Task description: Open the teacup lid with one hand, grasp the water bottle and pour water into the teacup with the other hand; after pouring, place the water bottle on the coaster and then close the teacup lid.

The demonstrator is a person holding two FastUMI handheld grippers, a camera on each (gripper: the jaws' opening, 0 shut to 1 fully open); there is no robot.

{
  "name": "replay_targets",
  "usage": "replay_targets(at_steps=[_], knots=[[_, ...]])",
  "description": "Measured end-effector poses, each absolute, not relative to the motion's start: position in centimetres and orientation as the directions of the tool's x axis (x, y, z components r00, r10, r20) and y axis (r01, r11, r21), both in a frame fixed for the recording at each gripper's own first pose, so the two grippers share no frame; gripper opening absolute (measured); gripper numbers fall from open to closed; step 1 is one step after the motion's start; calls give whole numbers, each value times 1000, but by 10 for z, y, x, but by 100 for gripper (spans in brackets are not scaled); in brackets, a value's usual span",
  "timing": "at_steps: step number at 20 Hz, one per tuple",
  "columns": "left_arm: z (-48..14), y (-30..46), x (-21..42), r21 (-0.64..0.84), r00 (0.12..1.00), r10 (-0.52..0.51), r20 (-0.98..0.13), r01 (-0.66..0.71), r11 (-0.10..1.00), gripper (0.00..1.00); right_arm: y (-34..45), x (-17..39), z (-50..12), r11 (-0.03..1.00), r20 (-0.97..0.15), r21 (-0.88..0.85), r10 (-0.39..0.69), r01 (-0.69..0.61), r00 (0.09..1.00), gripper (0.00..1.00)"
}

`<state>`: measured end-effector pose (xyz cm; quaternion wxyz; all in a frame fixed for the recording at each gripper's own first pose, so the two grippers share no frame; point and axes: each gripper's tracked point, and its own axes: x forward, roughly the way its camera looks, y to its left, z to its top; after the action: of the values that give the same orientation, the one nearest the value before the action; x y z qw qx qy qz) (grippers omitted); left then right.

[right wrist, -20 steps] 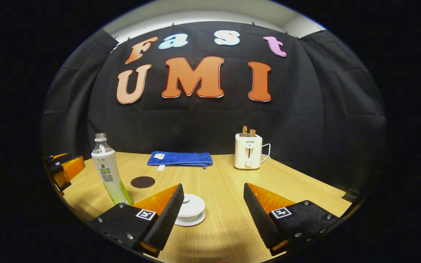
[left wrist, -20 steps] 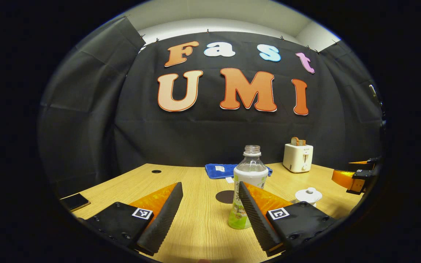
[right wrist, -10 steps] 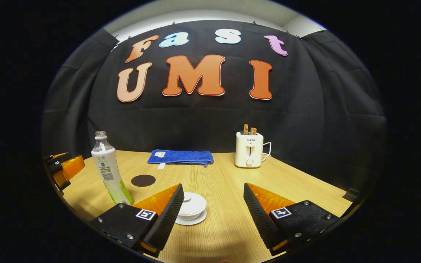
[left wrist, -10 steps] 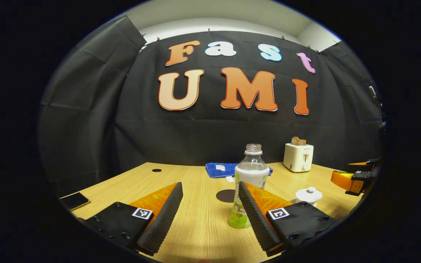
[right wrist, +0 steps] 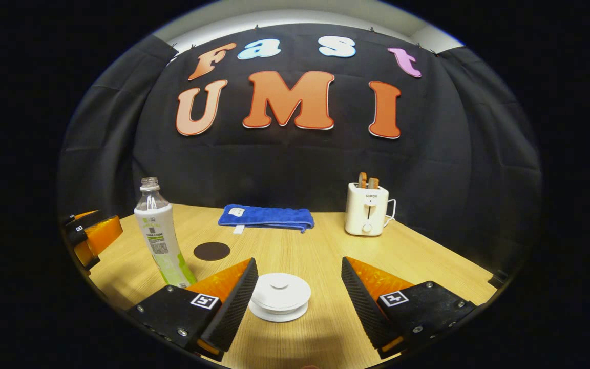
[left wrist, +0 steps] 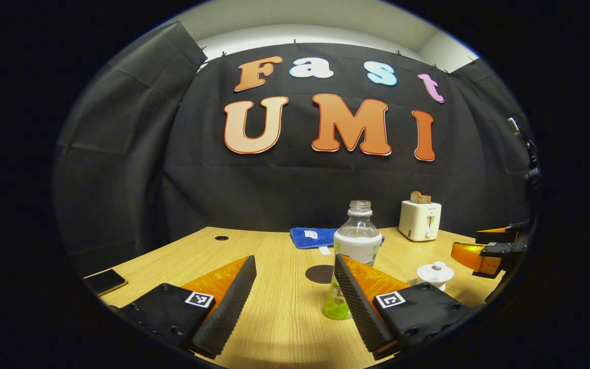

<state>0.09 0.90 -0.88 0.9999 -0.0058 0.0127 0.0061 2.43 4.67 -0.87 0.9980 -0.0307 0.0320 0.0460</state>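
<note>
While both grippers, left gripper (left wrist: pixel 295 300) and right gripper (right wrist: pixel 299 302), gape wide and empty, the uncapped water bottle (left wrist: pixel 352 261) mid-table risks tipping off-centre; lidded teacup (right wrist: pixel 280 296) near the front edge.

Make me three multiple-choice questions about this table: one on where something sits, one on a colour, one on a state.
1. Where is the coaster?
A. under the bottle
B. bare on the table, between water bottle and blue towel
C. under the teacup

2. What colour is the toaster?
A. cream white
B. red
C. black

3. How is the teacup lid?
A. lifted off
B. gripped
C. on the cup, right gripper open around it

Answers: B, nothing rests on it; A, its body is pale; C, both fingers stand apart from the lid.
</note>
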Motion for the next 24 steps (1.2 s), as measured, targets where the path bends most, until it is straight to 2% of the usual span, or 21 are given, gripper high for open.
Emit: replay_targets(at_steps=[6, 11, 15, 16, 17, 19, 21, 23, 24], knots=[[-10, 12, 2, -7, 999, 22, -28, -22, 1000, 99, 66, 44, -36, 984, -220, -59, 152, -169, 964, 98], [-16, 16, 6, -14, 999, 28, -46, -29, 999, 99, 67, 60, -50, 984, -291, -69, 135, -162, 947, 96], [-17, 16, 9, -14, 998, 29, -52, -30, 999, 99, 71, 62, -53, 983, -302, -63, 147, -174, 942, 76], [-19, 15, 8, -15, 998, 28, -54, -29, 999, 99, 72, 62, -56, 982, -311, -61, 151, -179, 938, 65], [-19, 15, 8, -16, 998, 28, -55, -29, 999, 99, 72, 61, -57, 982, -319, -60, 152, -180, 936, 65], [-18, 16, 9, -15, 998, 28, -55, -29, 999, 99, 74, 62, -56, 982, -316, -52, 154, -179, 936, 54], [-18, 16, 9, -15, 998, 30, -53, -31, 999, 99, 73, 62, -56, 983, -313, -48, 154, -178, 937, 51], [-19, 15, 9, -16, 998, 30, -55, -31, 999, 99, 71, 63, -55, 985, -312, -39, 145, -166, 939, 39], [-20, 15, 9, -17, 998, 29, -57, -30, 999, 99, 69, 61, -52, 987, -310, -26, 143, -159, 940, 41]])
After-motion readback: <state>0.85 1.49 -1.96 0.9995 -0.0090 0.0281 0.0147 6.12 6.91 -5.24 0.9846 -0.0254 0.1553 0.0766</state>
